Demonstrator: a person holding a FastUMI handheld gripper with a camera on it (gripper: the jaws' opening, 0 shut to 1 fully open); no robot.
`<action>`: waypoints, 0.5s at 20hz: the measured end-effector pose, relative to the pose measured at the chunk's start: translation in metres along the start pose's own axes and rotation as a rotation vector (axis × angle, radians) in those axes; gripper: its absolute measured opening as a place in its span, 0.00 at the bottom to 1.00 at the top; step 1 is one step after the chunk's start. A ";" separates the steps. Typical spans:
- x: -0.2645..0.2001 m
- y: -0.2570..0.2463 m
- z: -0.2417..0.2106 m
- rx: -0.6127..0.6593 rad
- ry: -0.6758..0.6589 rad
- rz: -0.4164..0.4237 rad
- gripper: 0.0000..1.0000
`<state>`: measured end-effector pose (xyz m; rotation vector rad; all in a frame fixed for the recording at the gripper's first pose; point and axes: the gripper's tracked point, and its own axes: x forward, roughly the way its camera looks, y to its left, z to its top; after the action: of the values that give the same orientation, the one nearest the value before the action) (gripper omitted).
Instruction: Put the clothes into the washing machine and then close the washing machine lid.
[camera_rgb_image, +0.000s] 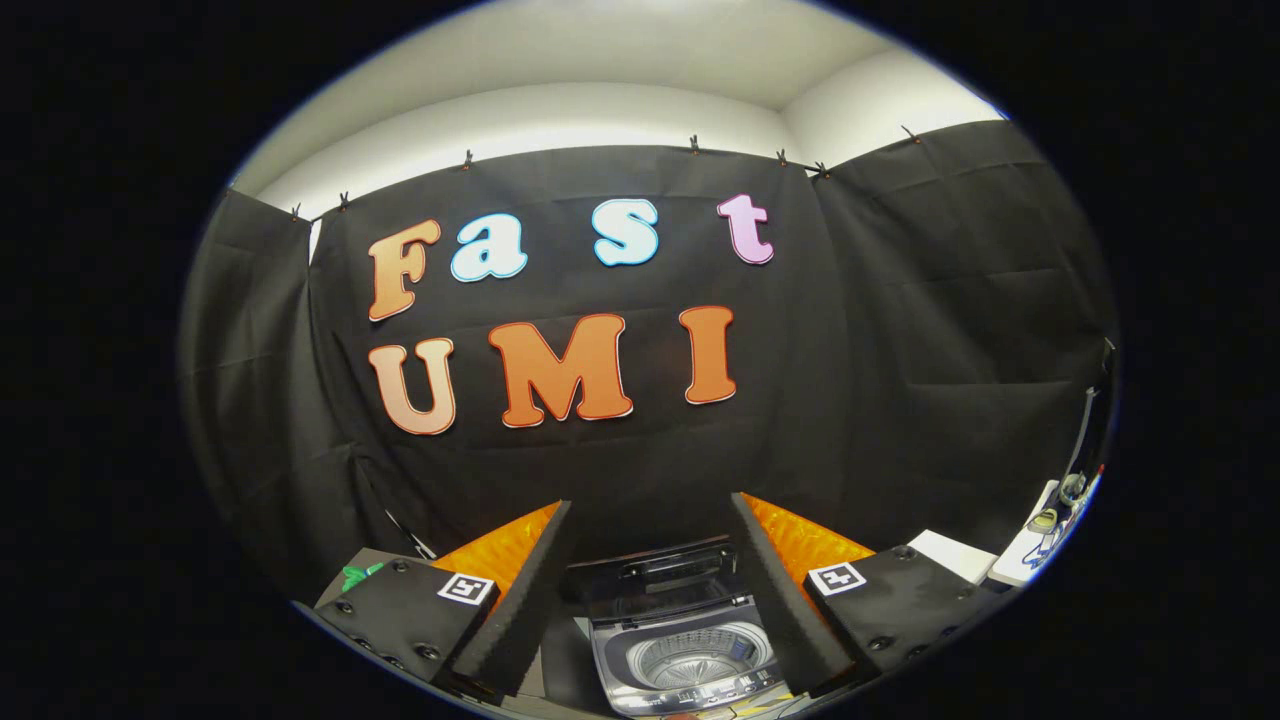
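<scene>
Two fingers (650, 590) spread, empty; washing machine (685, 655) between, lid (650, 570) up.

A staged recording booth: black cloth walls (900, 330) clipped up around a small washing machine (685, 645).

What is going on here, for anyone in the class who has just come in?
A person is holding a two-finger gripper in a booth hung with black cloth. Its fingers stand open with nothing between them. Just ahead and below them is a small washing machine; its lid is raised at the back, and the drum looks empty. Some white things lie off to the side, too blurred to name. Judging by this, loading has not yet begun.
</scene>
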<state>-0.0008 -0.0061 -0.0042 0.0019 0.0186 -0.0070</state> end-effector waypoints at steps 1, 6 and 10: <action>0.001 0.000 0.000 0.001 0.000 -0.002 0.98; 0.000 -0.003 -0.007 0.004 0.012 -0.001 0.98; 0.006 0.002 -0.019 0.015 0.038 0.006 0.98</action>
<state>0.0044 -0.0043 -0.0231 0.0168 0.0561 -0.0006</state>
